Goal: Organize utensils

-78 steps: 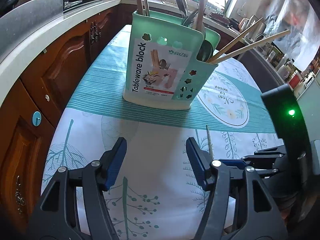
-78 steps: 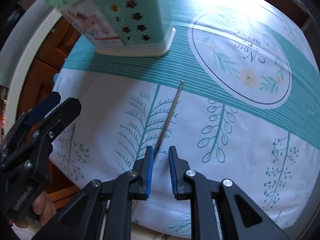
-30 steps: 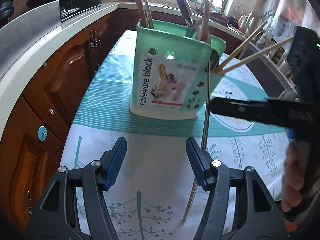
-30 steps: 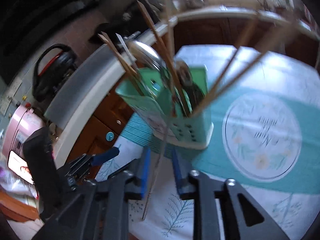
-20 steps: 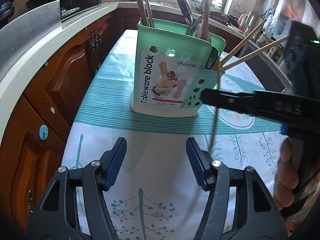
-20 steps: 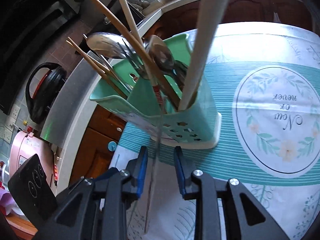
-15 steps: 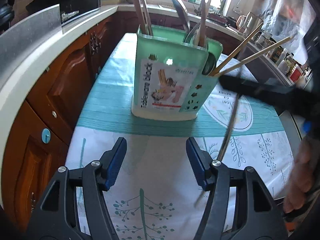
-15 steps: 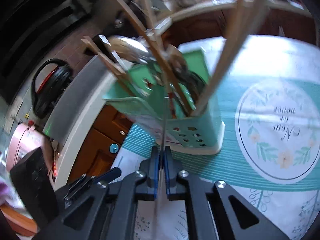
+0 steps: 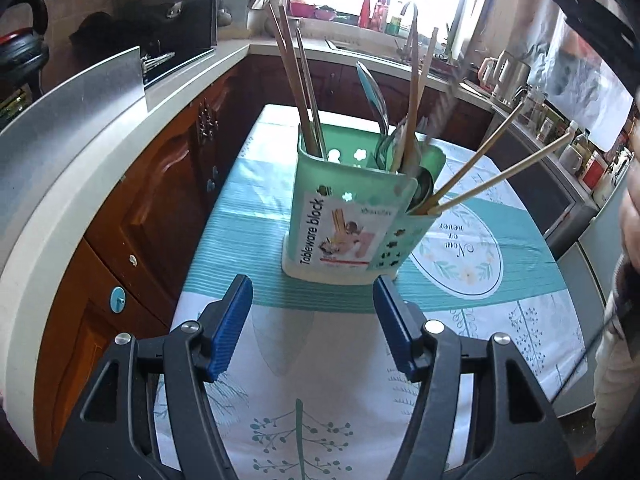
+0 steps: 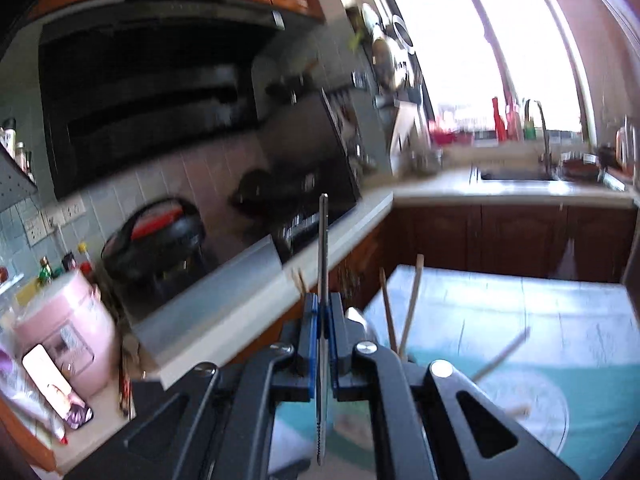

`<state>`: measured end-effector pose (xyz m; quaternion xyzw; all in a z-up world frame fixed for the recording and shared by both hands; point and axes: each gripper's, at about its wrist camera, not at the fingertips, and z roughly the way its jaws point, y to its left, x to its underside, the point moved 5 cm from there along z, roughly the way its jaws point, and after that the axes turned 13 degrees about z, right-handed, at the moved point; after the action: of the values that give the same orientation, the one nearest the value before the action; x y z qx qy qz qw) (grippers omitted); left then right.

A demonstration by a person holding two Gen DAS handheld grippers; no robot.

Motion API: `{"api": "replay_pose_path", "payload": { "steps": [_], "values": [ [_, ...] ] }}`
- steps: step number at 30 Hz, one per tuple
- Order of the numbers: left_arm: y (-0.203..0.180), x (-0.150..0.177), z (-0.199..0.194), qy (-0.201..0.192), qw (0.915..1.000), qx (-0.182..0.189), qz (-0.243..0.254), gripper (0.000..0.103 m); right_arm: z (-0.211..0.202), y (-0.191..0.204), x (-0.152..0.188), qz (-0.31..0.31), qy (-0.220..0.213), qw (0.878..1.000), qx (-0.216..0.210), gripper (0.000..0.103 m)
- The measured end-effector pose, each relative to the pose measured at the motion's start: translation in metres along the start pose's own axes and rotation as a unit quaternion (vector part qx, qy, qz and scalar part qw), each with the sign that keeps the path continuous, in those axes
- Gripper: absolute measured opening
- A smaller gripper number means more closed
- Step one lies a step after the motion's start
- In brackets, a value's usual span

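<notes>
The green "Tableware block" holder point(image 9: 352, 220) stands on the teal patterned tablecloth point(image 9: 280, 380), filled with wooden chopsticks point(image 9: 492, 176), metal chopsticks point(image 9: 304, 92) and spoons point(image 9: 372, 92). My left gripper point(image 9: 314, 312) hovers open just in front of it, nothing between its blue pads point(image 9: 234, 320). In the right wrist view, my right gripper point(image 10: 323, 320) is shut on a thin metal chopstick point(image 10: 323, 240) that stands upright, raised above the holder; only some stick tips point(image 10: 414, 292) show below. A blurred thin streak point(image 9: 448, 108) hangs over the holder's right side in the left wrist view.
A white counter point(image 9: 100, 160) with brown cabinets point(image 9: 160, 208) runs along the table's left edge. A black pot point(image 10: 156, 240), a pink appliance point(image 10: 68, 332) and a phone point(image 10: 56, 392) are on it. A sink point(image 10: 520, 176) lies under the window; a person's hand point(image 9: 628, 220) is at far right.
The right gripper closed on the metal chopstick and lifted it from in front of the holder to above it, tilting its view up. The left gripper rose a little, still open.
</notes>
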<state>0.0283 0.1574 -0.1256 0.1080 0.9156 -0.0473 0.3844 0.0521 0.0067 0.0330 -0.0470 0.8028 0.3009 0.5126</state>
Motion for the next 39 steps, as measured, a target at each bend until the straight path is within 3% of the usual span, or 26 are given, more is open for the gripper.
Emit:
{"api": "replay_pose_path", "payload": {
  "steps": [6,10,17,19,21,24,29,39],
  "values": [
    [0.000,-0.003,-0.003,-0.005,1.0000,-0.004,-0.003,0.060,0.004,0.008,-0.022,-0.026,-0.078,0.997,0.001,0.004],
    [0.003,-0.001,-0.003,-0.005,0.9999,-0.006,-0.007,0.060,0.020,0.007,-0.017,-0.046,-0.088,0.995,0.004,0.004],
    [0.002,-0.002,-0.005,-0.004,0.9999,0.001,-0.010,0.061,0.049,-0.001,0.022,-0.080,-0.023,0.996,0.021,0.005],
    [0.000,-0.005,-0.007,-0.007,0.9999,0.007,-0.009,0.070,0.050,-0.008,0.032,-0.069,0.003,0.997,0.024,0.007],
    [-0.003,-0.007,-0.008,-0.008,0.9999,0.008,-0.010,0.075,0.047,-0.013,0.036,-0.059,0.016,0.998,0.025,0.016],
    [-0.012,-0.009,-0.009,-0.007,0.9999,0.011,-0.008,0.077,0.035,-0.020,0.040,-0.043,0.021,0.998,0.030,0.028],
    [-0.037,-0.009,-0.006,0.000,0.9997,0.026,0.005,0.080,0.006,-0.036,0.051,-0.020,0.035,0.998,0.046,0.028],
    [-0.102,-0.008,-0.013,-0.014,0.9969,0.063,0.045,0.081,-0.072,-0.099,0.093,0.023,0.082,0.985,0.151,0.028]
  ]
}}
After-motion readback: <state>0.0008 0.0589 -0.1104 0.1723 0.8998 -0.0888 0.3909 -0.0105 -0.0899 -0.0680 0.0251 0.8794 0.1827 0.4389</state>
